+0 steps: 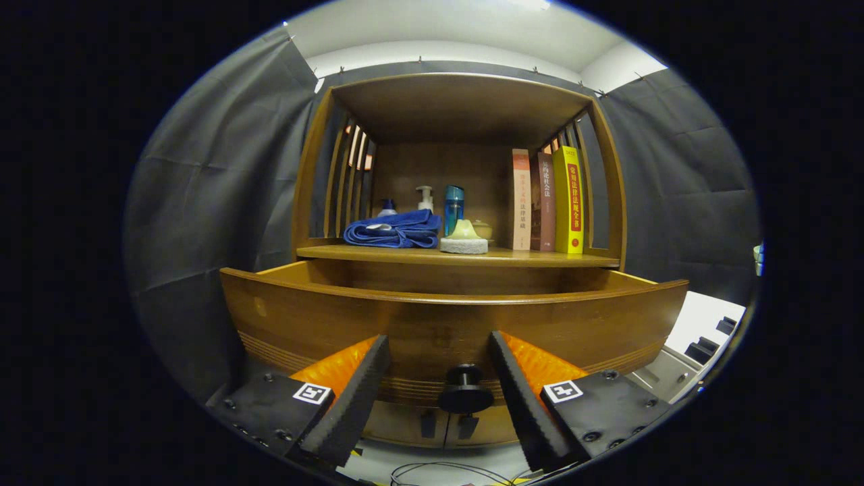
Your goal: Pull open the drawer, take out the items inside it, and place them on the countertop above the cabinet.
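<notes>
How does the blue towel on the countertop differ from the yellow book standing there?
The blue towel lies flat and folded at the left of the countertop; the yellow book stands upright at the right. The towel is soft and low; the book is stiff and tall. The towel lies free in front of some bottles; the book leans against other books. Both rest on the countertop, far beyond the open claw.

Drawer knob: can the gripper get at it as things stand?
Probably yes. The gripper is open, and the black drawer knob sits between its fingers with a gap on each side. Nothing lies between them. The drawer is already pulled partly out.
</notes>
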A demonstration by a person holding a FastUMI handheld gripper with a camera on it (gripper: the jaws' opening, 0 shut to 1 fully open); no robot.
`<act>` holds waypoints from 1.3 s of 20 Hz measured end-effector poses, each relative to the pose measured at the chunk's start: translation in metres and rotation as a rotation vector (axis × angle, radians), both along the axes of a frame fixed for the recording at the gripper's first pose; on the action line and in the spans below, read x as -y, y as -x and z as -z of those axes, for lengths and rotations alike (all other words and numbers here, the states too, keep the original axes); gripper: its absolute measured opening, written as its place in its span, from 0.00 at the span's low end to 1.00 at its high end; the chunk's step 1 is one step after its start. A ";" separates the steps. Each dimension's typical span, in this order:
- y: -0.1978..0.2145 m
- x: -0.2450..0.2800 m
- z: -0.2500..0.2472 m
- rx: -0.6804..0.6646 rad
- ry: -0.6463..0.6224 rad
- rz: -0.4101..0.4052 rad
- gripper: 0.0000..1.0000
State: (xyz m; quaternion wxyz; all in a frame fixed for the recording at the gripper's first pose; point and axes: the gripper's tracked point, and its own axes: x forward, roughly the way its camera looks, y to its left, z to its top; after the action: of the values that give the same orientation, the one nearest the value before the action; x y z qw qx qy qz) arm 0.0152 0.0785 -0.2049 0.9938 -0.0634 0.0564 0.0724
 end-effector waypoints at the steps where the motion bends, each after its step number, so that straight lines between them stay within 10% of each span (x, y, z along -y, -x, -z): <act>1: -0.001 0.000 0.002 -0.002 0.011 0.007 0.99; 26: -0.110 -0.005 0.029 -0.065 0.080 0.045 0.98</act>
State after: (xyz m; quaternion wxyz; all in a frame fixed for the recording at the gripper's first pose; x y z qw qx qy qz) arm 0.1253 0.0834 -0.2334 0.9894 -0.0994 0.0931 0.0498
